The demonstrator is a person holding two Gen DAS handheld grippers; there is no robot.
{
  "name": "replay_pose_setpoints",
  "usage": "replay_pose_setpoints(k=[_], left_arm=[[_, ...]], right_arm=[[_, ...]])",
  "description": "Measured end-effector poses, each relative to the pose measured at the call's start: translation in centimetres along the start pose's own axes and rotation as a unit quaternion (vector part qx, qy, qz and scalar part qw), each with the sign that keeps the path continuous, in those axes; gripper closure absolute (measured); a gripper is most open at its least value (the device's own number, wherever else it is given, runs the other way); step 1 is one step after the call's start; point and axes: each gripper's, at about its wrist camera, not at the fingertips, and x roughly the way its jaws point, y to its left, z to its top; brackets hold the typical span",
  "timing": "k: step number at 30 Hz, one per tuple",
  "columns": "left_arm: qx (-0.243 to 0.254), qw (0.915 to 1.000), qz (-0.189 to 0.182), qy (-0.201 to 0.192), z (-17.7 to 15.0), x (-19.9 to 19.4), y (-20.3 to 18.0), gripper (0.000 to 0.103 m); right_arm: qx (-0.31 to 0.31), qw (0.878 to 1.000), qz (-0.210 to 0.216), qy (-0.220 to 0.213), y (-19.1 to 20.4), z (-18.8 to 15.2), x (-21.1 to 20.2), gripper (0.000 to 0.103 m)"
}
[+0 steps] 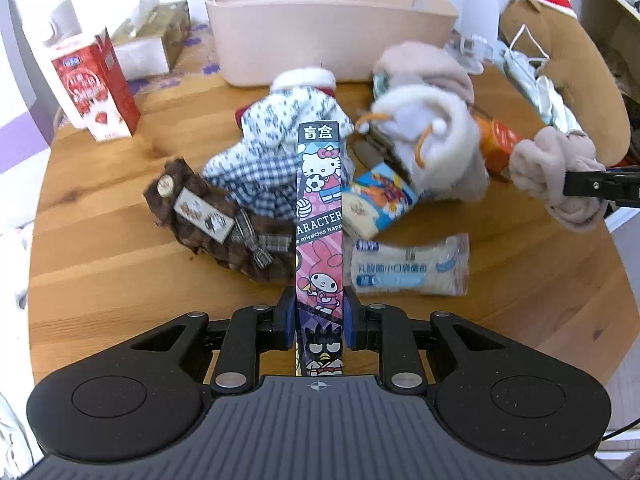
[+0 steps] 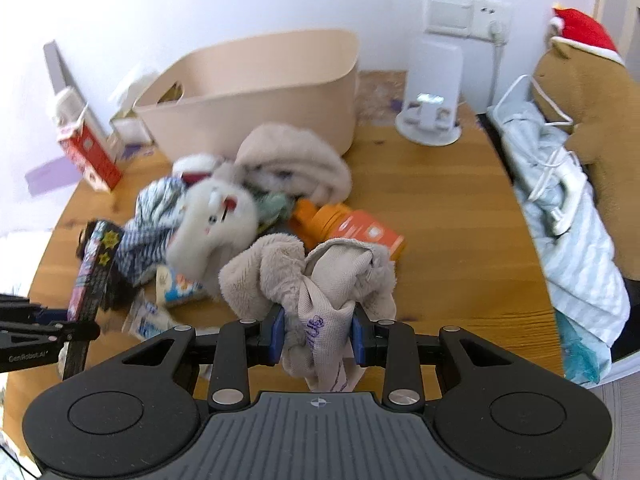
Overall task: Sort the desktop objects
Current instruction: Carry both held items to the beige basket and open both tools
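Note:
My left gripper (image 1: 319,320) is shut on a long cartoon blind box (image 1: 320,216) and holds it above the wooden table (image 1: 100,248). It also shows in the right wrist view (image 2: 90,276), at the left. My right gripper (image 2: 318,330) is shut on a beige plush garment (image 2: 320,280), lifted over the table; it also shows in the left wrist view (image 1: 556,176). A pile lies in the middle: a blue checked cloth (image 1: 272,148), a brown furry piece (image 1: 216,216), a white plush toy (image 2: 212,220), snack packs (image 1: 408,266) and an orange box (image 2: 360,232).
A beige plastic tub (image 1: 320,28) stands at the table's back. A red carton (image 1: 94,88) and a tissue box (image 1: 152,40) stand at the back left. A white stand (image 2: 432,100) is at the back right. A brown plush bear (image 2: 592,128) and bedding (image 2: 568,216) lie off the right edge.

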Motion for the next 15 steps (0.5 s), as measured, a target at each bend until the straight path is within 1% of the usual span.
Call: replay_pose_setpoints(k=[7, 11, 15], left_arm=[[0.003, 0.9985, 0.027, -0.047, 2.3, -2.5, 0.0, 0.08], [0.002, 0.9965, 0.039, -0.073, 4.5, -3.6, 0.6, 0.08], [0.005, 0.993, 0.069, -0.096, 6.9, -4.2, 1.3, 0.08]], right_arm=[[0.017, 0.999, -0.007, -0.027, -1.4, 1.6, -1.4, 0.072], [0.005, 0.999, -0.018, -0.049, -1.8, 3.5, -1.8, 0.072], [0.001, 0.997, -0.02, -0.072, -1.8, 6.1, -1.9, 0.071]])
